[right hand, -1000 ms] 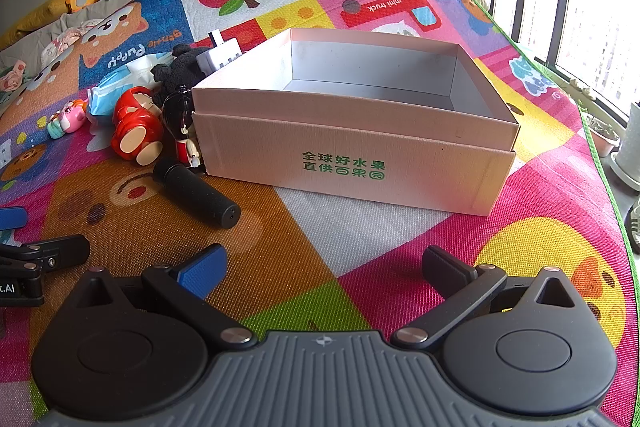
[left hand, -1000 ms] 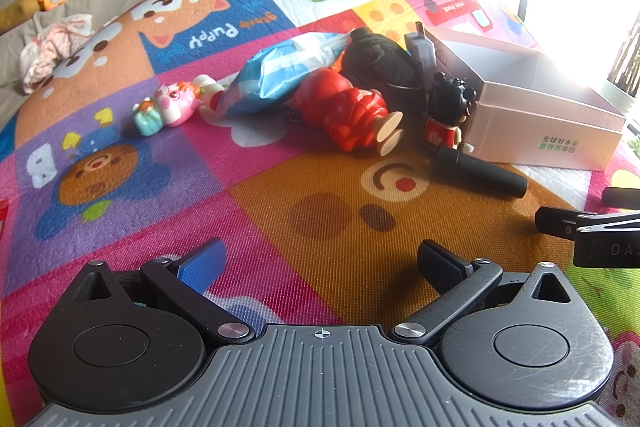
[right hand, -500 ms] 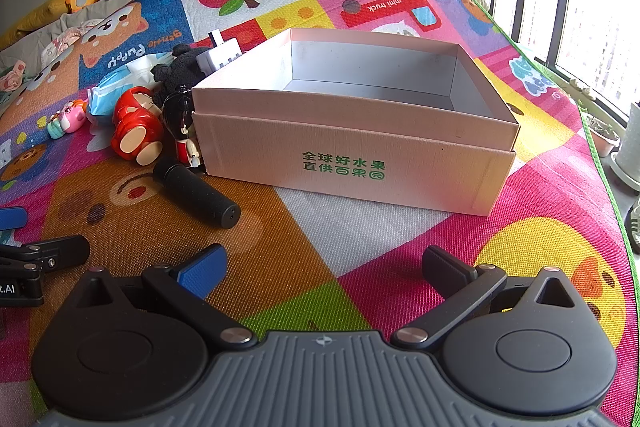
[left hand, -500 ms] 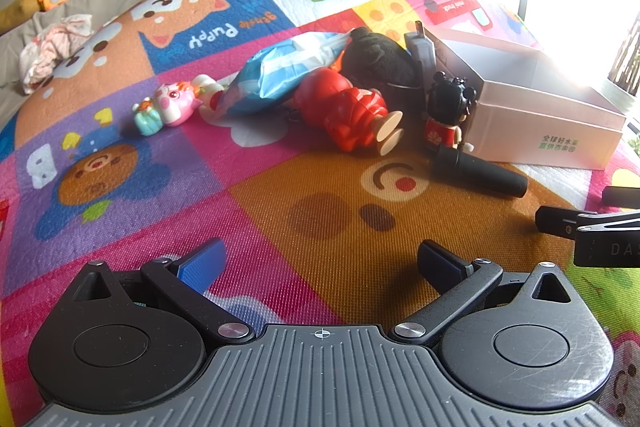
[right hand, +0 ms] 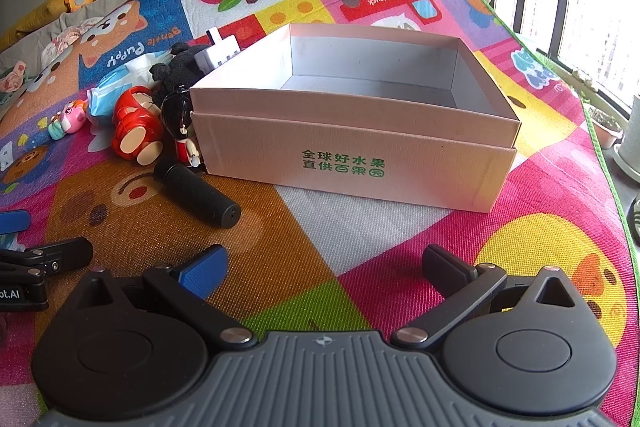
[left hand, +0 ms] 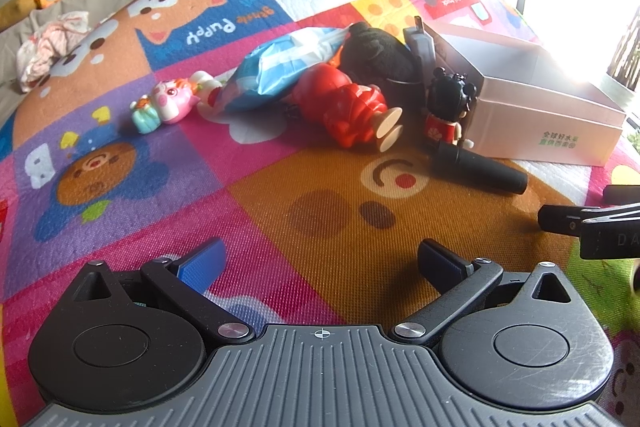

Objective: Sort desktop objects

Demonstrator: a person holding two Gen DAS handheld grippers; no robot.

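Left gripper (left hand: 320,259) and right gripper (right hand: 324,265) hover low over the mat (right hand: 280,235) — both spread apart, empty.

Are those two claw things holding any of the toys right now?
No. The left gripper and right gripper are both open and empty; the toys, like the black cylinder, lie untouched on the mat.

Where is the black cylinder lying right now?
The black cylinder lies on the play mat, apart from both grippers, left of the white box in the right wrist view, just in front of the small black-haired figurine.
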